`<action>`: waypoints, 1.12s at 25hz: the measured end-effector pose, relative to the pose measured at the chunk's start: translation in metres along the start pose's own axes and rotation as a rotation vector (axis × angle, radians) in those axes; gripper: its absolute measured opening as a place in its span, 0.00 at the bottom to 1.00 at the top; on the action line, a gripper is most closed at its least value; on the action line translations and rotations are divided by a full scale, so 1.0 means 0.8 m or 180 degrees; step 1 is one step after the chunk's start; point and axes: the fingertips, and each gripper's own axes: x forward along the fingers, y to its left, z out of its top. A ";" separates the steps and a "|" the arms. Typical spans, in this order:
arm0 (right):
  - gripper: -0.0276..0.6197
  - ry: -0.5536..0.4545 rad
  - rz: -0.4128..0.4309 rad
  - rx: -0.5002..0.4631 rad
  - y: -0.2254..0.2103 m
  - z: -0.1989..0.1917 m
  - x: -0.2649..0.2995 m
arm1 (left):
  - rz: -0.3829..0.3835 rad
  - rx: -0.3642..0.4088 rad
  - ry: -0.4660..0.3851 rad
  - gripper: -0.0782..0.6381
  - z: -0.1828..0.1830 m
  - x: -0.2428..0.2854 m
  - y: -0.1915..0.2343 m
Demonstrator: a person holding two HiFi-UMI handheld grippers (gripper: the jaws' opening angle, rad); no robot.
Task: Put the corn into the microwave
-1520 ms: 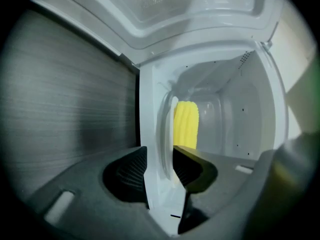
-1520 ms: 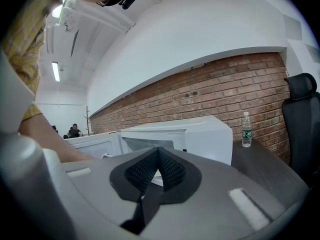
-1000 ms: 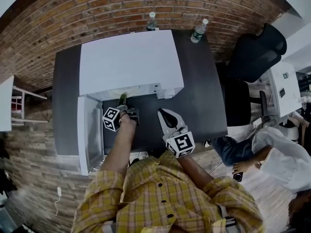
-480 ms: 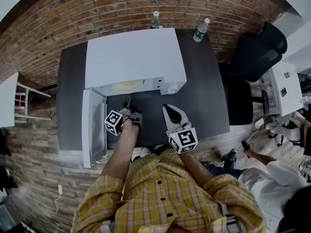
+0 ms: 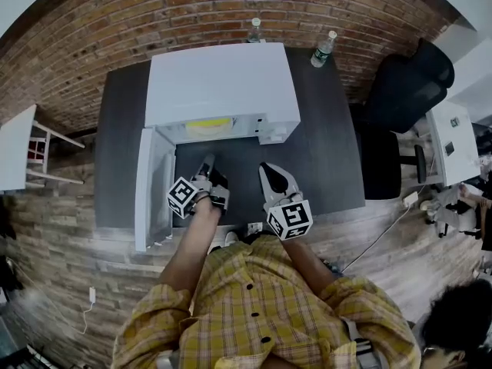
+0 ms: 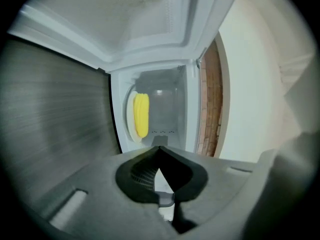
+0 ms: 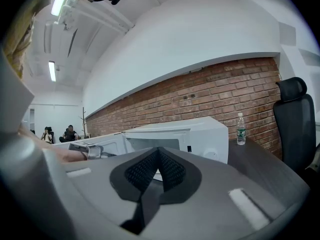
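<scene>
Left gripper view: there it is, the corn point(image 6: 141, 115) on the pale turntable plate point(image 6: 130, 132), well inside the microwave point(image 6: 167, 104) cavity!
Head view: the same story from above. The corn point(image 5: 207, 124) shows as a yellow strip just within the open front of the microwave point(image 5: 219, 83), and the door point(image 5: 151, 194) is swung out on the left.
Left gripper point(image 5: 207, 164): its jaws have just been closing and now meet tip to tip with nothing between them. It sits in front of the opening, well apart from the corn.
Right gripper point(image 5: 267, 171): its jaws are together too, and it is empty. It hovers over the dark worktop point(image 5: 327, 156) just beside the left one and faces the microwave.
Step in hand: by my read the delivery is made, so the job now is to get clear of the opening. The door is still open.
Doing it well: back straight out along the line of the cavity, staying off the frame and the door's inner face. Don't sweep towards the plate, because a round cob would likely roll if nudged.
If the door comes next: closed jaws should make a fair pusher. Go round the door's free edge, press flat on its outer face and follow the arc steadily.
Watch out: keep the right gripper out of the door's swing.
</scene>
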 end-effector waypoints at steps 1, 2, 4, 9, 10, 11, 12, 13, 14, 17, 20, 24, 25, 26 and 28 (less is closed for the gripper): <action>0.05 -0.0004 -0.0002 0.0008 0.002 -0.001 -0.002 | -0.0035 0.0097 0.0044 0.10 -0.004 -0.005 -0.006; 0.05 -0.0008 -0.0005 0.0019 0.004 -0.002 -0.004 | -0.0061 0.0202 0.0086 0.10 -0.008 -0.010 -0.010; 0.05 -0.0016 -0.0015 0.0035 0.006 -0.002 -0.008 | -0.0096 0.0396 0.0155 0.10 -0.015 -0.019 -0.019; 0.05 -0.0018 -0.0024 0.0074 0.010 -0.003 -0.017 | -0.0178 0.1076 0.0307 0.10 -0.035 -0.039 -0.045; 0.05 -0.0019 -0.0024 0.0089 0.011 -0.003 -0.019 | -0.0192 0.1256 0.0342 0.10 -0.040 -0.043 -0.051; 0.05 -0.0024 -0.0024 0.0101 0.013 -0.002 -0.020 | -0.0210 0.1431 0.0381 0.10 -0.045 -0.047 -0.057; 0.05 -0.0031 -0.0022 0.0109 0.014 -0.002 -0.022 | -0.0232 0.1593 0.0418 0.10 -0.050 -0.051 -0.063; 0.05 -0.0040 -0.0019 0.0114 0.015 -0.001 -0.023 | -0.0258 0.1738 0.0447 0.10 -0.054 -0.055 -0.069; 0.05 -0.0049 -0.0014 0.0116 0.017 -0.001 -0.024 | -0.0287 0.1876 0.0468 0.10 -0.059 -0.059 -0.075; 0.05 -0.0077 0.0006 0.0109 0.023 0.001 -0.028 | -0.0336 0.2421 0.0528 0.10 -0.071 -0.070 -0.090; 0.05 -0.0096 0.0016 0.0108 0.027 0.003 -0.031 | -0.0328 0.2990 0.0578 0.10 -0.082 -0.079 -0.099; 0.05 -0.0115 0.0018 0.0107 0.030 0.005 -0.035 | -0.0377 0.3430 0.0568 0.10 -0.092 -0.092 -0.111; 0.05 -0.0120 0.0018 0.0109 0.030 0.006 -0.036 | -0.0392 0.3513 0.0553 0.10 -0.094 -0.094 -0.113; 0.05 -0.0126 0.0016 0.0112 0.030 0.006 -0.037 | -0.0407 0.3595 0.0534 0.10 -0.096 -0.097 -0.115; 0.05 -0.0132 0.0013 0.0112 0.030 0.005 -0.040 | -0.0434 0.3781 0.0490 0.10 -0.098 -0.101 -0.120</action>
